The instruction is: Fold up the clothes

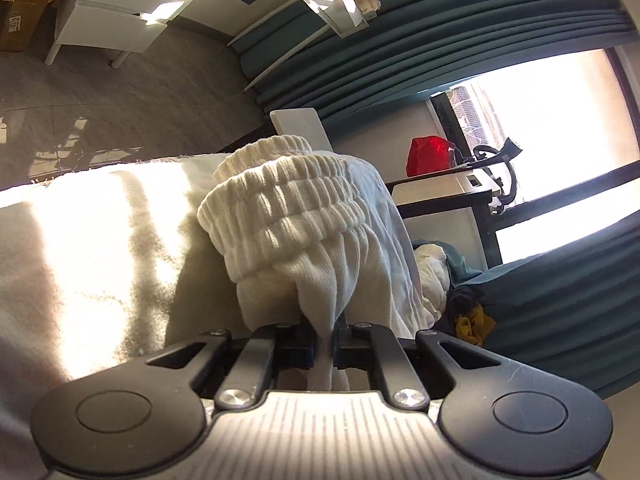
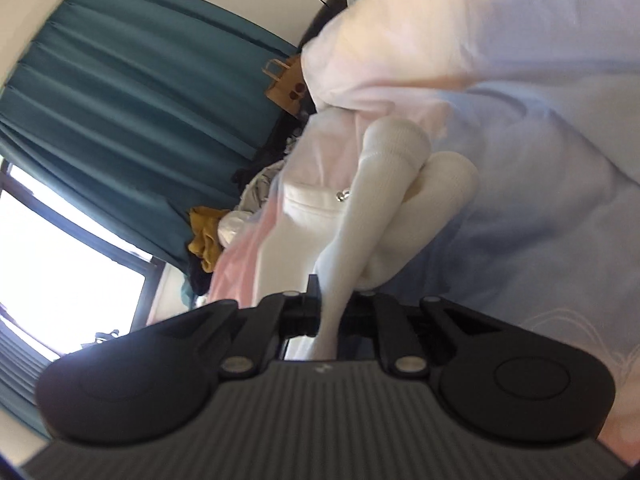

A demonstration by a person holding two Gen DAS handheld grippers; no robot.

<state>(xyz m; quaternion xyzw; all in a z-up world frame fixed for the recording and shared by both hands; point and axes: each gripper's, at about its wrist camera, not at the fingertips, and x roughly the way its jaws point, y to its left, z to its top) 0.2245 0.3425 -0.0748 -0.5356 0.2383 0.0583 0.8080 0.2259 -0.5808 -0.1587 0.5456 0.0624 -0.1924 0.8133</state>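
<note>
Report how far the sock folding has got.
Done: nothing visibly folded. In hand: the left hand-held gripper is shut on the white socks near the ribbed cuffs; the right hand-held gripper pinches them at the other end. Left: the fold itself, plus the clothes pile by the curtain.

The white garment [image 1: 304, 216] is showing ribbed, soft knit cloth. The left gripper [image 1: 332, 344] is looking like matt black plastic with shiny metal screws.
</note>
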